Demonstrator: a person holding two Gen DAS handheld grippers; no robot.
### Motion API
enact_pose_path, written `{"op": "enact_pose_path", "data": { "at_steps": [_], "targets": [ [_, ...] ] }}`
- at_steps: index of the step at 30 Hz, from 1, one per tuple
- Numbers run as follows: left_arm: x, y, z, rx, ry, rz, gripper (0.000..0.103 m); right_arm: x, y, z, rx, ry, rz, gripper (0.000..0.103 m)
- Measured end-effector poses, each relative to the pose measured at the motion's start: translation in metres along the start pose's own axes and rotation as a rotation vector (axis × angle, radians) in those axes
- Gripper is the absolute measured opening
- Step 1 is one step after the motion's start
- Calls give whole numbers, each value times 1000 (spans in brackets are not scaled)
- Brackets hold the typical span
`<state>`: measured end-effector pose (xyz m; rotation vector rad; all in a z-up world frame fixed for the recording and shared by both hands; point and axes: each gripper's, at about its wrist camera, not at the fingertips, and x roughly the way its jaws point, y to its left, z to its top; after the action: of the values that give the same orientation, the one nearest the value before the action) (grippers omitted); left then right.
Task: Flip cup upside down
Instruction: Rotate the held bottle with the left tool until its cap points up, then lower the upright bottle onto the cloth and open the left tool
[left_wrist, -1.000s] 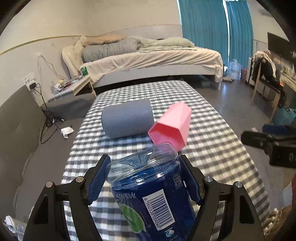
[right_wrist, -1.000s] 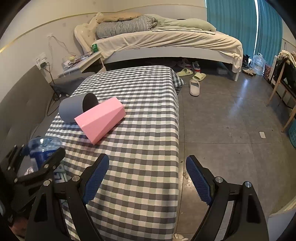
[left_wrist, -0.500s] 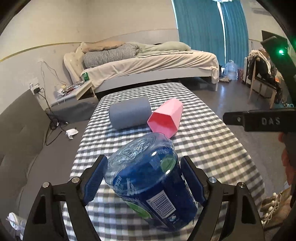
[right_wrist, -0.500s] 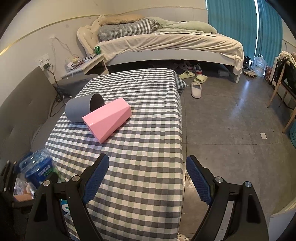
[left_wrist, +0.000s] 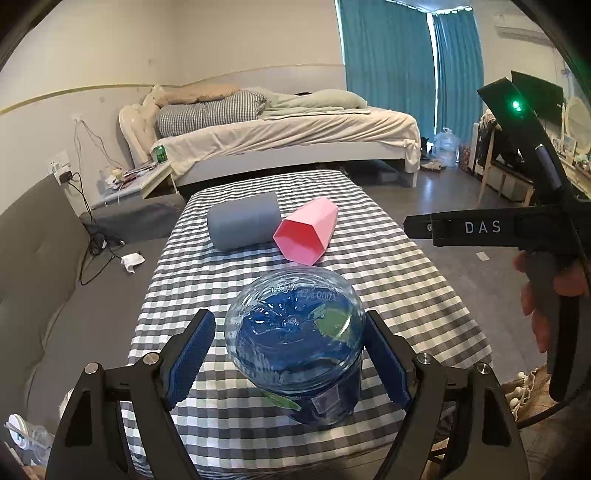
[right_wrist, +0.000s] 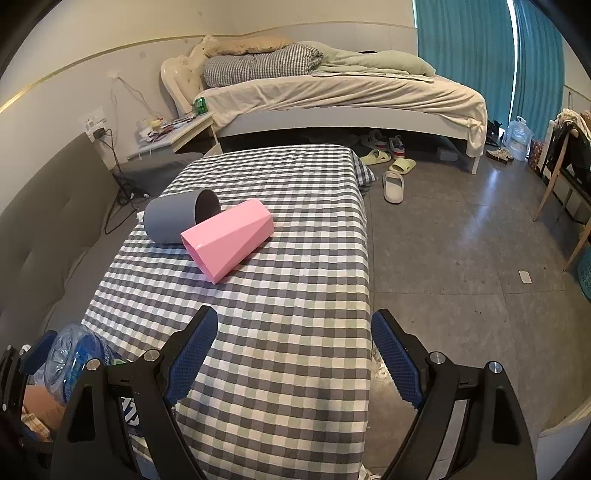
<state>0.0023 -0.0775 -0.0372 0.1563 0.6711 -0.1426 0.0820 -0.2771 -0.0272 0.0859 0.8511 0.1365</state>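
Going across from the left: the grey cup (left_wrist: 242, 225) is lying on its side, touching the pink cup's (left_wrist: 306, 236) left flank. The pink cup is on its side too, with its open mouth facing the left wrist camera. Both are untouched on the checkered table (left_wrist: 406, 295). The one actually being worked on is the blue plastic cup (left_wrist: 295, 354), on the near side of the pink cup and well apart from it, close to the table's front edge. It looks base-up between the fingers of the left gripper (left_wrist: 286, 332), and my guess is its mouth is down on the cloth or nearly there, so the flip seems about done. I honestly can't tell if the pads are clamping it. There's a sliver of gap at the left fingertip, and any contact further back is hidden. It's thin, clear, bottle-type plastic, so I'd expect it to be super light, a bit slick and easy to crush. I'd pinch it gently across the labelled side wall, not the bulging base. Right of the pink cup and nearer the camera, the right gripper (right_wrist: 291, 332) hangs over the cloth with its jaws spread wide and nothing in them, a hand (left_wrist: 554, 295) on its grip.
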Motion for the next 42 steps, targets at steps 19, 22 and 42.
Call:
{"op": "enact_pose_path", "data": {
  "at_steps": [19, 22, 42],
  "targets": [
    [53, -3, -7, -94, 32, -107, 67, -4, -10, -5, 11, 0, 1, 85],
    [72, -1, 7, -109, 19, -93, 67, -3, -14, -6, 23, 1, -1, 85],
    [75, 4, -10, -112, 74, -58, 85, 8, -10, -3, 15, 17, 25, 85]
  ]
}}
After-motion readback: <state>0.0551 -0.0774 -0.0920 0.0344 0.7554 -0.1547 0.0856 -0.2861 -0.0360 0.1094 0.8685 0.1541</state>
